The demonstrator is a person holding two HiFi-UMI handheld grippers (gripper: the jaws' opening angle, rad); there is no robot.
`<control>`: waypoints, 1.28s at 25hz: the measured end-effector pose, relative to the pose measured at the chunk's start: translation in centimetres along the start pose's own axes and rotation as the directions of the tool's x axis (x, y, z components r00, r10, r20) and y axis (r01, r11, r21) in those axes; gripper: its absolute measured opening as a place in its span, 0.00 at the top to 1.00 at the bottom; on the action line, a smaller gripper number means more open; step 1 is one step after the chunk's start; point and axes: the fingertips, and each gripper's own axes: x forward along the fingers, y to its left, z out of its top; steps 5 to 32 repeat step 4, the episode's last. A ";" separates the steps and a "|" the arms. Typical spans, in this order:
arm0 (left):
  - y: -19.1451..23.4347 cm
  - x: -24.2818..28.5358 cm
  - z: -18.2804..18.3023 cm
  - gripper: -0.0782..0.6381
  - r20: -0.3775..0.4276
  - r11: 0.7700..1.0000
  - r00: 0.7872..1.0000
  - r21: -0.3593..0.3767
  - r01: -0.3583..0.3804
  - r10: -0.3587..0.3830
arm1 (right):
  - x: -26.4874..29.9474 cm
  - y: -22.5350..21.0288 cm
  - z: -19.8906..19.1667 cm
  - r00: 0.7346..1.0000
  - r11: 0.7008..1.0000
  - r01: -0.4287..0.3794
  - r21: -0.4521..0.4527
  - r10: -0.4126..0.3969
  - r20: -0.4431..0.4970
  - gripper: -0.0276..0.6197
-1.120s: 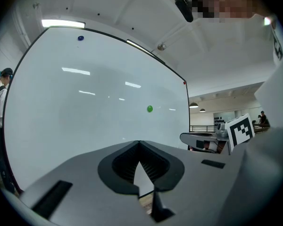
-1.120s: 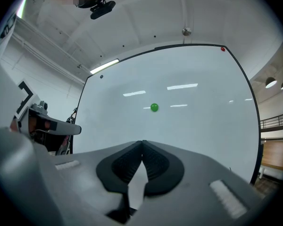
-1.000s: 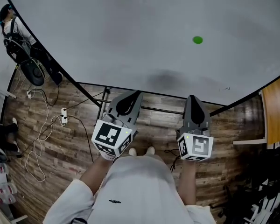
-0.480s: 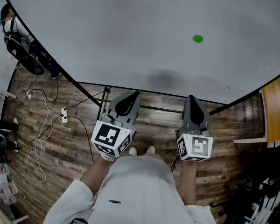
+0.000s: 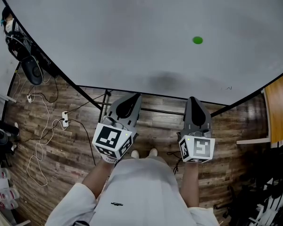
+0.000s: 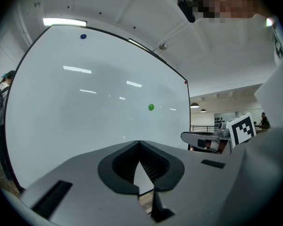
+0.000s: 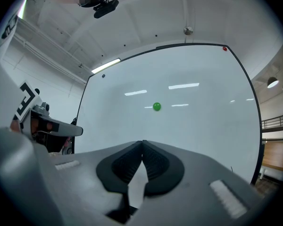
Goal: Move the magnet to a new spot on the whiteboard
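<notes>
Two grippers are held in front of the whiteboard (image 5: 132, 32), just short of its lower edge and touching nothing. The left gripper (image 5: 134, 97) and the right gripper (image 5: 194, 99) are each seen with jaws pressed together and nothing pinched between them. One green magnet (image 5: 197, 40) is stuck on the whiteboard, right of its middle and well above the right gripper's tip, while a small blue magnet (image 6: 83, 36) is seen near the whiteboard's upper left corner, and a wooden floor (image 5: 75, 140) strewn with cables (image 5: 42, 140) is seen below the whiteboard's lower edge.
</notes>
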 end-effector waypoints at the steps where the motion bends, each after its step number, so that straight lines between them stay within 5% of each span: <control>1: -0.1 0.0 0.0 0.88 0.000 1.000 1.000 0.000 0.000 0.000 | -0.1 0.0 0.1 1.000 1.000 0.000 -0.003 0.000 0.001 0.95; 32: -0.3 -0.1 0.1 0.88 0.001 1.000 1.000 0.002 0.001 -0.001 | -0.4 -0.2 0.4 1.000 1.000 0.003 -0.012 -0.003 0.005 0.95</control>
